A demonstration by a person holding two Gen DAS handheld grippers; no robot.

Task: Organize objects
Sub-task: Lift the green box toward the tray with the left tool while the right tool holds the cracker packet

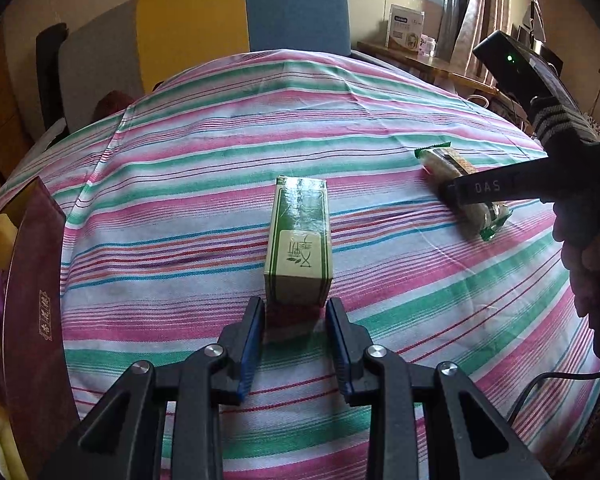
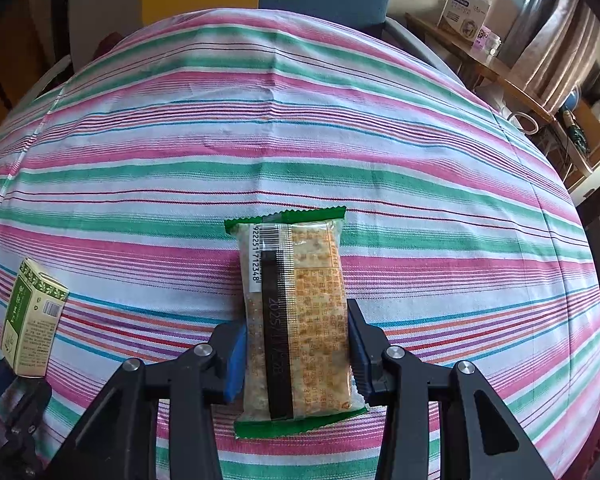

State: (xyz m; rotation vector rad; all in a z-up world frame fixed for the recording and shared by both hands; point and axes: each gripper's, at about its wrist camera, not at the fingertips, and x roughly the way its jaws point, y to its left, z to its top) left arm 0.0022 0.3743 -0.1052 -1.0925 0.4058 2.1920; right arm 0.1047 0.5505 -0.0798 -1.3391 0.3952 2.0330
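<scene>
at the lower centre of each wrist view the fingers clamp their load: the left gripper (image 1: 296, 316) grips the green box (image 1: 299, 248), the right gripper (image 2: 296, 344) the snack packet (image 2: 296, 312), both long axes pointing straight ahead over the striped cloth (image 2: 340, 140).

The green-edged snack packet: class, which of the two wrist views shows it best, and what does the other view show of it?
The right wrist view. The snack packet lies lengthwise between the right gripper fingers, its barcode and printed text visible. In the left wrist view the snack packet is small, far right on the striped cloth, partly hidden by the right gripper's finger.
</scene>
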